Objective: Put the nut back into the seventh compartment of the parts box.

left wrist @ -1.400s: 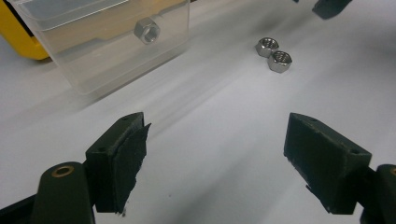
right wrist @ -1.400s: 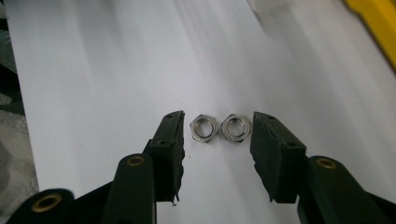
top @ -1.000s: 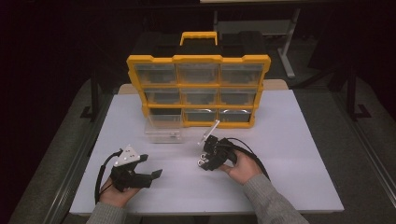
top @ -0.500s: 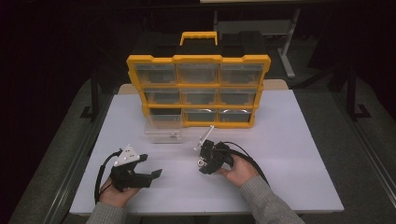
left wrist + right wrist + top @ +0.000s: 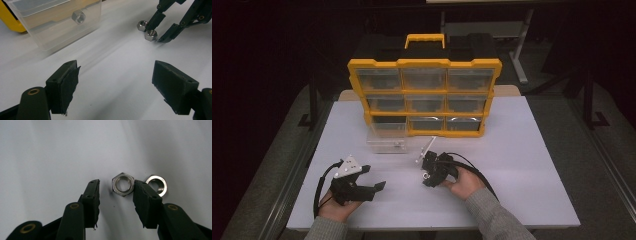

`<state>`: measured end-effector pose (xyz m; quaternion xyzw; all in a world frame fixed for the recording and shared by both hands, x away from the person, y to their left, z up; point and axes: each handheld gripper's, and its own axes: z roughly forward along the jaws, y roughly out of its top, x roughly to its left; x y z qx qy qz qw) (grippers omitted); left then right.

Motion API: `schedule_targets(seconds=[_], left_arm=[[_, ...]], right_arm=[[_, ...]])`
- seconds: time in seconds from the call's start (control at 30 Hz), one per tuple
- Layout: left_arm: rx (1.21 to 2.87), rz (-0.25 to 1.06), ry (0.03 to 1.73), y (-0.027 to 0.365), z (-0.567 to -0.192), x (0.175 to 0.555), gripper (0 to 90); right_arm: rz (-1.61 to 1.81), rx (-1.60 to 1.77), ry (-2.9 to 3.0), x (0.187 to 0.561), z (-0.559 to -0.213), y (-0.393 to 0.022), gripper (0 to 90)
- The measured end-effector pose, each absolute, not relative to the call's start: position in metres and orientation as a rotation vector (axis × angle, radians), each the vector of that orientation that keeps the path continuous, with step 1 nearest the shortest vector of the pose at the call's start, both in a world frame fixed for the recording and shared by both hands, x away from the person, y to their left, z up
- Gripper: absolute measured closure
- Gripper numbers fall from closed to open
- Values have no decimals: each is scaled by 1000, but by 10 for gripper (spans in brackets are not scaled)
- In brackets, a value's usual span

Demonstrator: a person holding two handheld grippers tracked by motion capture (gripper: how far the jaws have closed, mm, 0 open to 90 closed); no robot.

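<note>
The right hand-held gripper (image 5: pixel 115 192) has just been closing around a steel nut (image 5: pixel 123 184) lying on the white counter (image 5: pixel 50 157); one pad touches it, the other stands off. A second nut (image 5: pixel 157 185) lies just beside. The left hand-held gripper (image 5: pixel 115 82) gapes wide, holding nothing.

The left tool (image 5: pixel 115 87) stood with jaws wide apart above the white table (image 5: pixel 112 65), nothing between them. Ahead, a clear drawer (image 5: pixel 57 22) held one nut (image 5: pixel 78 17). The right tool (image 5: pixel 160 28) bracketed one of two nuts (image 5: pixel 150 35).
</note>
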<state>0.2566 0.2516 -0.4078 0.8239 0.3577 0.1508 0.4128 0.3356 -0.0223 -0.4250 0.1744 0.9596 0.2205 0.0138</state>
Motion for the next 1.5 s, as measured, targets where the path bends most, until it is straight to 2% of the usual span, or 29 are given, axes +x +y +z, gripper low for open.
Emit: schedule_targets(seconds=[0.33,0.93,1.5], left_arm=[[2073,385,888,251,-407,257,206],[2072,385,892,251,-408,257,203],[2076,382,894,252,-407,257,204]], right_arm=[[655,503,2957,336,-425,-19,683],[711,557,3021,345,-424,-26,691],[832,568,3006,362,-386,-33,691]])
